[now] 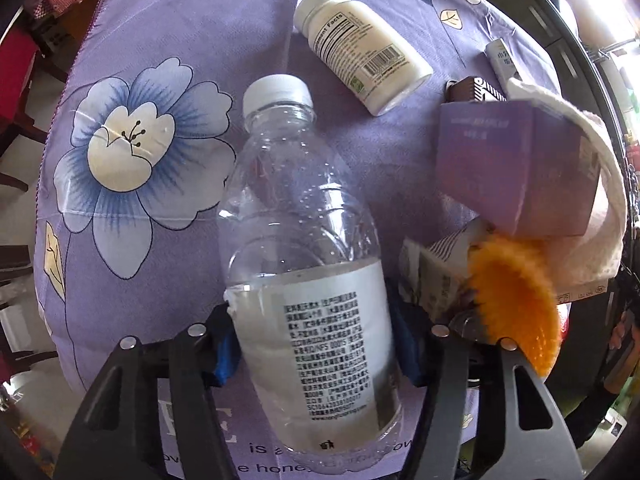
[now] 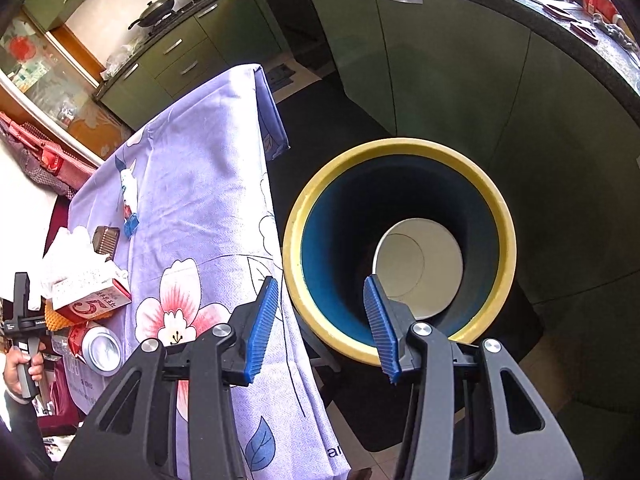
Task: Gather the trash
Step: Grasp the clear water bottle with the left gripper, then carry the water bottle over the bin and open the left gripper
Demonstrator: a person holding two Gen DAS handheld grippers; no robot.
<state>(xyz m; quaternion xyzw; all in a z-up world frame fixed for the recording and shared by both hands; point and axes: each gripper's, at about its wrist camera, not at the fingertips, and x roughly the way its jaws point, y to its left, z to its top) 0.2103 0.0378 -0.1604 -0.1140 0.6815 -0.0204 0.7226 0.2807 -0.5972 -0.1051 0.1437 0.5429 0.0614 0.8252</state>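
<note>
Left wrist: left gripper (image 1: 316, 344) clamps water bottle (image 1: 304, 248); cartons (image 1: 516, 172) crowd beside; right gripper (image 2: 322, 324) parted

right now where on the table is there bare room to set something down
Free: the cloth around the blue flower, left of the water bottle. Crowded: right of the bottle, where the purple box, orange cup and white pill bottle sit close.

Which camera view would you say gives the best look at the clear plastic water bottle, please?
The left wrist view: the water bottle fills the middle of the frame, white cap to label, lying on the purple tablecloth between the left gripper's blue pads. The right wrist view shows at most a sliver of it at the left edge.
</note>
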